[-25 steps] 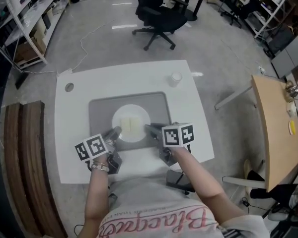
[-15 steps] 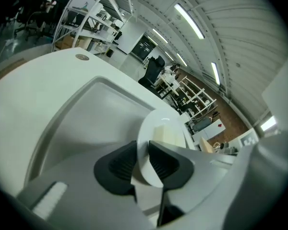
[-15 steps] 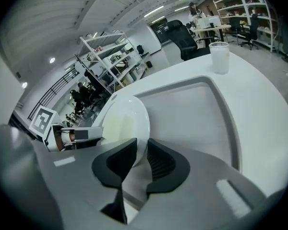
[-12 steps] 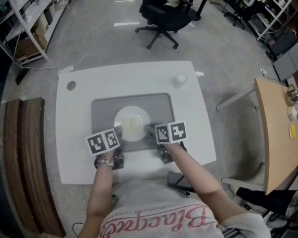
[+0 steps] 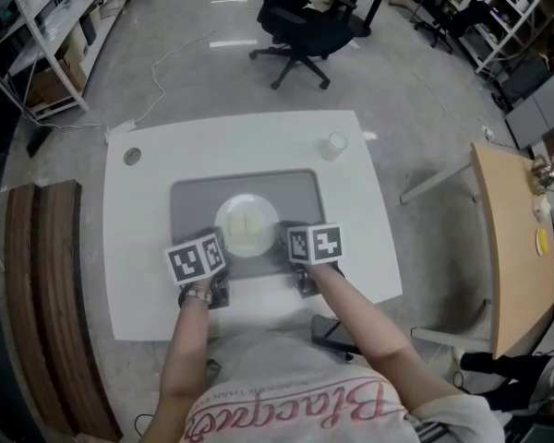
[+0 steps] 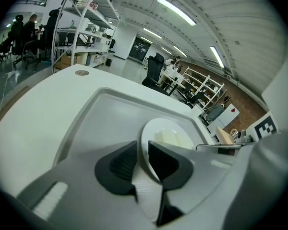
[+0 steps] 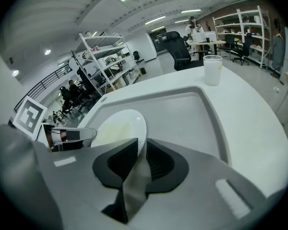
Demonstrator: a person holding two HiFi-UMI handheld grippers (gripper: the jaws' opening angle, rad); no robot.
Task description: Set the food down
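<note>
A white plate [image 5: 233,212] with pale yellow slabs of food [image 5: 247,225] is over the middle of the grey tray [image 5: 192,201]. My left gripper [image 5: 220,245] is shut on the plate's near-left rim. My right gripper [image 5: 282,244] is shut on its near-right rim. In the left gripper view the jaws [image 6: 143,157] pinch the rim of the plate [image 6: 151,131], with the food [image 6: 174,138] just beyond. In the right gripper view the jaws [image 7: 141,159] clamp the edge of the plate [image 7: 120,124]. I cannot tell whether the plate rests on the tray.
A translucent cup [image 5: 333,145] stands on the white table at the far right, also in the right gripper view [image 7: 212,70]. A round grommet [image 5: 132,156] is at the far left corner. A black office chair [image 5: 305,26] is beyond the table, a wooden desk [image 5: 508,247] to the right.
Both grippers have drawn inward toward the plate's rim, the left one most. The plate has barely shifted on the tray.
</note>
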